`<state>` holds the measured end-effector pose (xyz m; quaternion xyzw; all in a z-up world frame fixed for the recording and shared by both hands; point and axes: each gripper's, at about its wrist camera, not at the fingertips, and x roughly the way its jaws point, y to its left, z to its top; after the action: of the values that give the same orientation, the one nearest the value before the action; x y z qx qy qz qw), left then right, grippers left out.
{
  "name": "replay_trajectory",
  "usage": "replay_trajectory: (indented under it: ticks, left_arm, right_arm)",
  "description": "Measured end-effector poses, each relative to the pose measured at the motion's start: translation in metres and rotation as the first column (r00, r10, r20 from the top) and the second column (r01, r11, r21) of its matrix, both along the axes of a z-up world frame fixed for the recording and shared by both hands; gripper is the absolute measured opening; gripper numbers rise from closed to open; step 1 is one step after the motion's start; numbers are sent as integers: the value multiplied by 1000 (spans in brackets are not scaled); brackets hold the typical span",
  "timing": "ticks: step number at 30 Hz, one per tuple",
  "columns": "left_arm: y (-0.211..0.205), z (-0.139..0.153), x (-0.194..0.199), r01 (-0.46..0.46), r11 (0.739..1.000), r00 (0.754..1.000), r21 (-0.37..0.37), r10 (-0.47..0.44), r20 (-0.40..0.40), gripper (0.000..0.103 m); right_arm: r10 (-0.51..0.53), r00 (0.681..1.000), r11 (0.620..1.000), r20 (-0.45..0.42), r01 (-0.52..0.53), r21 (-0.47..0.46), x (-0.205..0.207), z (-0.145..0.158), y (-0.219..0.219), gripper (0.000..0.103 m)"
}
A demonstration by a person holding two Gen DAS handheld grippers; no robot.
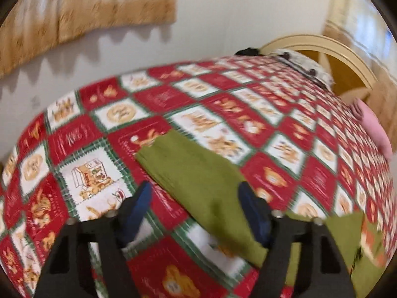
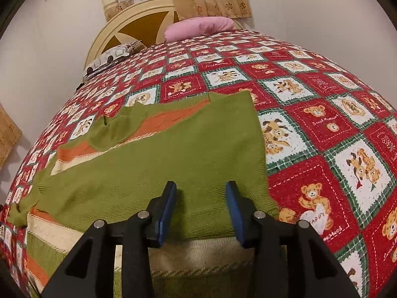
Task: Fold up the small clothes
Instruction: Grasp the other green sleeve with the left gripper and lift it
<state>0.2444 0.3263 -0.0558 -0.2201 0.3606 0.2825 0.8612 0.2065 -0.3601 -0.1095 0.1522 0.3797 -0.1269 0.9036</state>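
So you're maybe halfway: green sweater [image 2: 153,164] has one side folded over mid-frame, sleeve lower left still loose; both grippers [image 1: 196,198] [image 2: 201,198] spread, pinching nothing

The bedspread [image 2: 310,134] is carrying the only readable writing, seen from the right wrist. On a red square near the lower right, a teddy bear is holding a white heart [image 2: 314,219] that is showing the letters "APPY", the start of the word being hidden. Just below it, white script is ending in "mories". Another red square further up, under a bear's head [image 2: 314,111], is showing stitched script that seems to be reading "Sweet Memories", though it is small. In the left wrist view the lettering on the squares is blurring beyond reading.
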Motion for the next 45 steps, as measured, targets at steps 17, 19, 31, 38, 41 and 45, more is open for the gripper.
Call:
replay_trajectory:
  ticks: [17, 19, 31, 38, 41, 45]
  left_arm:
    - [33, -42, 17, -61, 984, 997, -170, 68, 37, 12]
    - [34, -40, 18, -49, 985, 998, -165, 56, 41, 9]
    - [-104, 61, 29, 298, 952, 921, 71, -307, 241, 7]
    - [-272, 68, 27, 604, 770, 744, 205, -637, 200, 7]
    - [-326, 46, 26, 683, 693, 684, 232, -718, 133, 8]
    - [-360, 15, 22, 737, 644, 647, 206, -760, 58, 8]
  right_arm:
    - [0, 1000, 1000, 1, 0, 4, 0, -1, 0, 43]
    - [0, 1000, 1000, 1, 0, 5, 0, -1, 0, 43]
    - [1, 1000, 1000, 2, -1, 5, 0, -1, -2, 43]
    - [1, 1000, 1000, 4, -1, 9, 0, -2, -1, 43]
    - [1, 1000, 1000, 5, -1, 9, -1, -1, -2, 43]
    - [1, 1000, 1000, 6, -1, 12, 0, -2, -1, 43]
